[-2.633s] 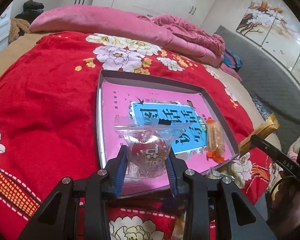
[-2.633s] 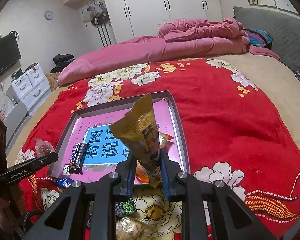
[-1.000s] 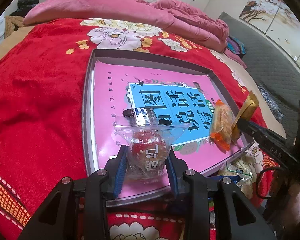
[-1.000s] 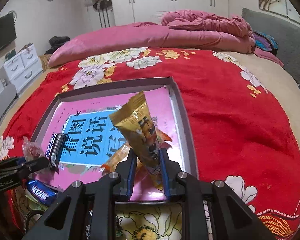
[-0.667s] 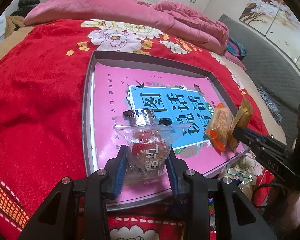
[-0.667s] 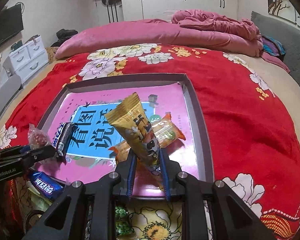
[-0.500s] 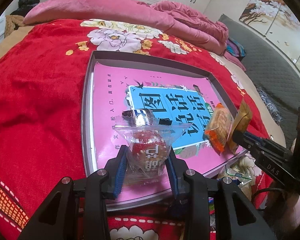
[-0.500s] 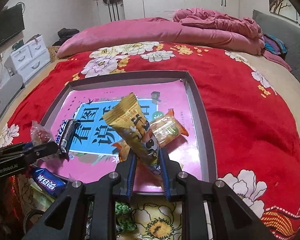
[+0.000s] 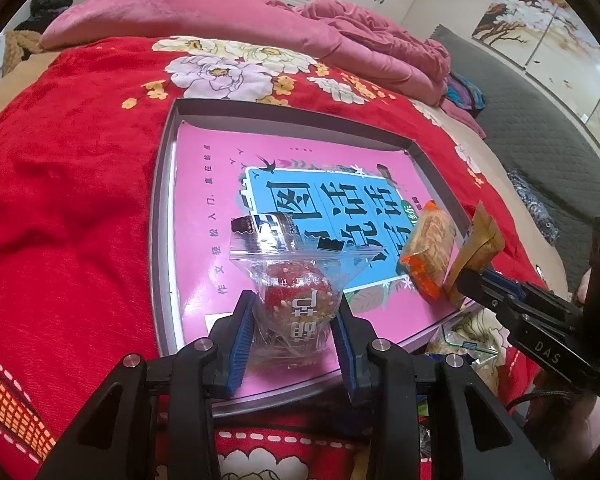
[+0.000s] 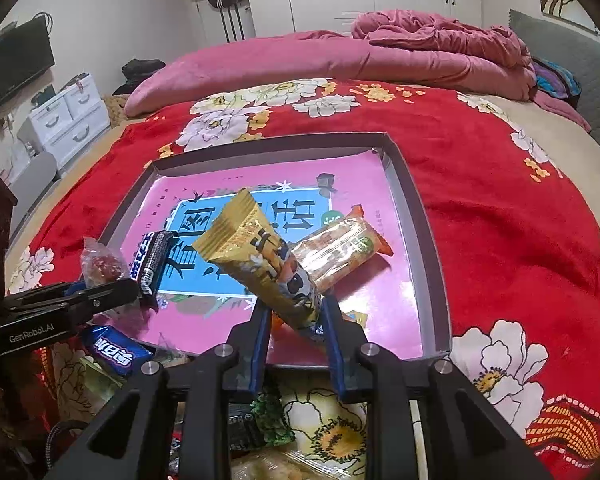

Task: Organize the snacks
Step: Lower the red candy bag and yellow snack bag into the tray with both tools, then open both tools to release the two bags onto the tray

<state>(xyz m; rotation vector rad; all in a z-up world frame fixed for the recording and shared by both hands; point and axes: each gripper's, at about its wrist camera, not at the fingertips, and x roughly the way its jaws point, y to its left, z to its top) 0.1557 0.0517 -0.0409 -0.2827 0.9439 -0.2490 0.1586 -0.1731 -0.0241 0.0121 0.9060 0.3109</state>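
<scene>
- The left tongs [image 9: 294,320] pinch a clear bag holding a red candy [image 9: 298,304], pads against both flanks, and hang over the tray's [image 9: 162,216] 6 o'clock edge, likely so the bag lands inside rather than on the bed [image 9: 68,184].
- The right tongs [image 10: 294,322] are nearly closed on the lower end of a gold snack packet [image 10: 260,256]; gripped low, the packet leans toward 10 o'clock above the tray floor, which suits laying it flat.
- Whether the pads press the packet fully or have begun to slacken cannot be told for certain; it appears held.
- An orange cracker pack [image 10: 340,248] lies in the tray at 1 o'clock of the gold packet, just beside it, so the gold one seems meant to join it.
- A dark wrapped bar [image 10: 152,260] rests near the tray's 8 o'clock side.
- Loose snacks, among them a blue packet [image 10: 114,350], lie on the bed at the tray's 6 o'clock edge, awaiting sorting.
</scene>
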